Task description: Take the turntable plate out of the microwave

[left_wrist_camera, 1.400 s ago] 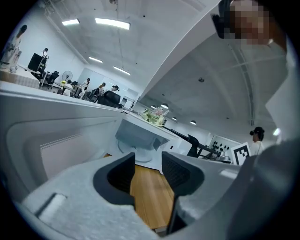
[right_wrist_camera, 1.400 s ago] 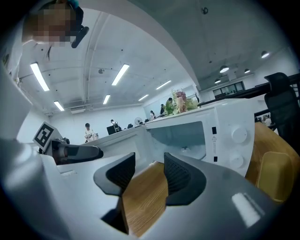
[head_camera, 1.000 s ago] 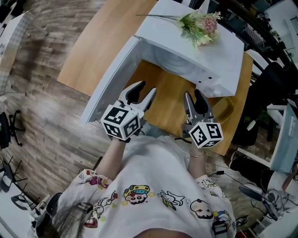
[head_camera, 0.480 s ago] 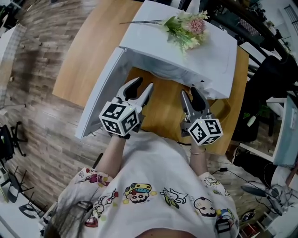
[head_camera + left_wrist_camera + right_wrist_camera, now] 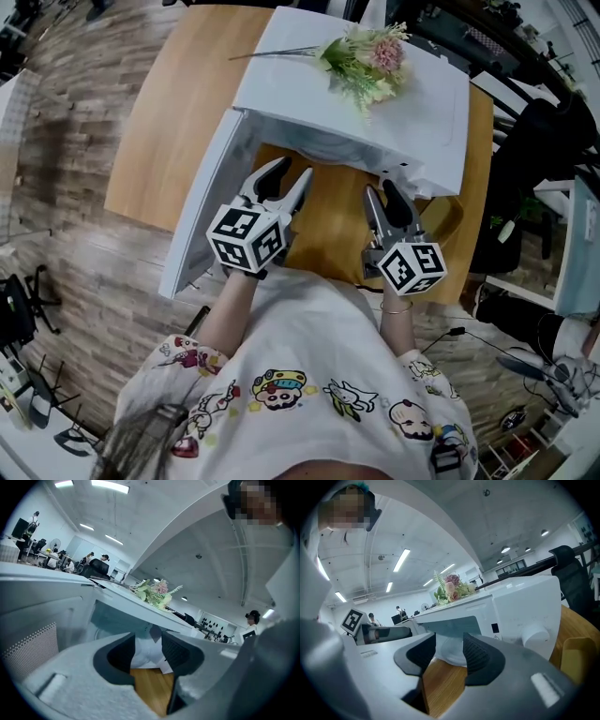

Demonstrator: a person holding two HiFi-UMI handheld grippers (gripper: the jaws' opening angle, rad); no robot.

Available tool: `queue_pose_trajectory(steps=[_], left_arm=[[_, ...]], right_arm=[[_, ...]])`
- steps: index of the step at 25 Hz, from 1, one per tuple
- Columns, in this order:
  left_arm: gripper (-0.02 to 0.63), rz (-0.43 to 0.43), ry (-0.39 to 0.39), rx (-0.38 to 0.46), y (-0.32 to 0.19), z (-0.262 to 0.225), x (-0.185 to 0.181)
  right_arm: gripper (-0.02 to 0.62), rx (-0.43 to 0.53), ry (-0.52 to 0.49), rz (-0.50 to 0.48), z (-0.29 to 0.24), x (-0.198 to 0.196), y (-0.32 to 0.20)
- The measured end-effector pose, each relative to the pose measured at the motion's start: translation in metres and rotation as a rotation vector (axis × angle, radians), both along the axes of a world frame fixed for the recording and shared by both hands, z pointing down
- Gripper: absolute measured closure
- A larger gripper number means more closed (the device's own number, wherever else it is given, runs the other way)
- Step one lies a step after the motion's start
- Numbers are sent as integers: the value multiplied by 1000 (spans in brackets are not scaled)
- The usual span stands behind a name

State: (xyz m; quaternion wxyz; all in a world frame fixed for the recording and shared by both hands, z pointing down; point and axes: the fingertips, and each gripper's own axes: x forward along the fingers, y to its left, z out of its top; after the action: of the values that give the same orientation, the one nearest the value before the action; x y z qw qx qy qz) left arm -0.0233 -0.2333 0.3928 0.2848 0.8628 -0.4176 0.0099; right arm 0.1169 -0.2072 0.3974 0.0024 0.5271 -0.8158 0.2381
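Note:
The white microwave (image 5: 412, 103) stands on a wooden table (image 5: 169, 103) with its door (image 5: 202, 216) swung open to the left. In the right gripper view the pale round turntable plate (image 5: 451, 654) lies on the cavity floor, seen between the jaws. From the head view the microwave's top hides most of the cavity. My left gripper (image 5: 291, 175) is open in front of the opening, next to the door. My right gripper (image 5: 382, 190) is open in front of the control side. Neither holds or touches anything.
A bunch of artificial flowers (image 5: 366, 61) lies on top of the microwave. A yellow object (image 5: 452, 220) sits on the table to the right of the microwave. The control panel with a knob (image 5: 534, 634) is right of the cavity. Chairs and desks surround the table.
The head view has shifted a little, so the microwave sits higher in the frame. Both grippers stay open in front of the opening, almost where they were.

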Motion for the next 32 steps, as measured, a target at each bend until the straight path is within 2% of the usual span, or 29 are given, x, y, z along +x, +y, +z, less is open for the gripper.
queue_pose_trajectory(steps=[11,19,26,32], left_arm=[[434,40,26,-57,-5,28,7],[434,37,2,-75,-9,52,11],[436,18,52,-145,-12,80,12],[436,-2,129,-248,-13,108,13]], right_arm=[[420,-48,-36,54,21,-2,-3],[428,-103,-69,80,49,-4,0],[433,-148,-106,78,74,-12,0],[436,-175,-126,69,92,-20,-4]])
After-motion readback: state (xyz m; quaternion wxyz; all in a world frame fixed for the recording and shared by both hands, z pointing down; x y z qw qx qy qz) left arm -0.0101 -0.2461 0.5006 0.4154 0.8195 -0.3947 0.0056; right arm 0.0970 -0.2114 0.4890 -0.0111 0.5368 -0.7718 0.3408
